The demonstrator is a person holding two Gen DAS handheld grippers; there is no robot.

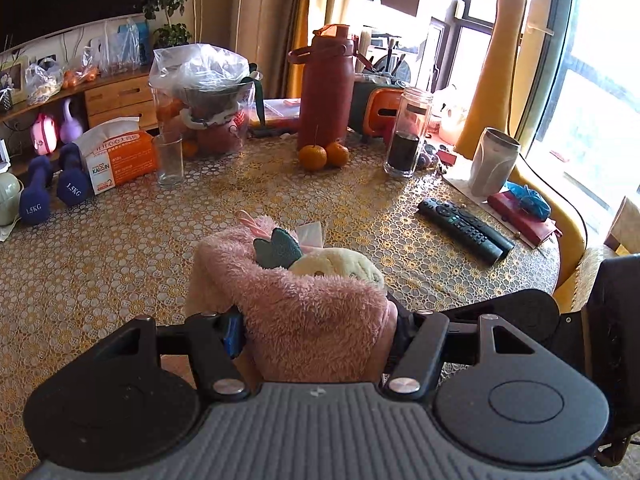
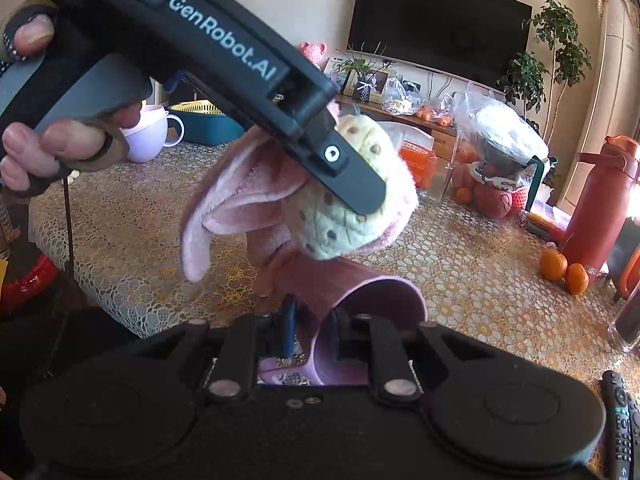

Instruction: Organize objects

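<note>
A fluffy pink plush toy (image 1: 304, 312) with a cream spotted ball (image 1: 336, 264) and a teal leaf (image 1: 276, 248) hangs over the lace-covered table (image 1: 120, 260). My left gripper (image 1: 316, 334) is shut on its pink body, one finger pressing each side. In the right wrist view the same toy (image 2: 248, 196) hangs in front, and a left finger (image 2: 352, 184) lies across the cream ball (image 2: 340, 228). A gloved hand (image 2: 60, 148) holds that gripper's handle. Below, my right gripper (image 2: 312, 332) is shut on the toy's smooth pink fabric edge (image 2: 380, 300).
Two black remotes (image 1: 464, 228) lie to the right, near a metal cup (image 1: 492, 164) and a glass jar (image 1: 408, 132). Two oranges (image 1: 324, 155) sit by a red flask (image 1: 326, 92). A bagged fruit basket (image 1: 208, 96), a glass (image 1: 170, 160), a tissue pack (image 1: 120, 156) and dumbbells (image 1: 52, 192) stand at the far left.
</note>
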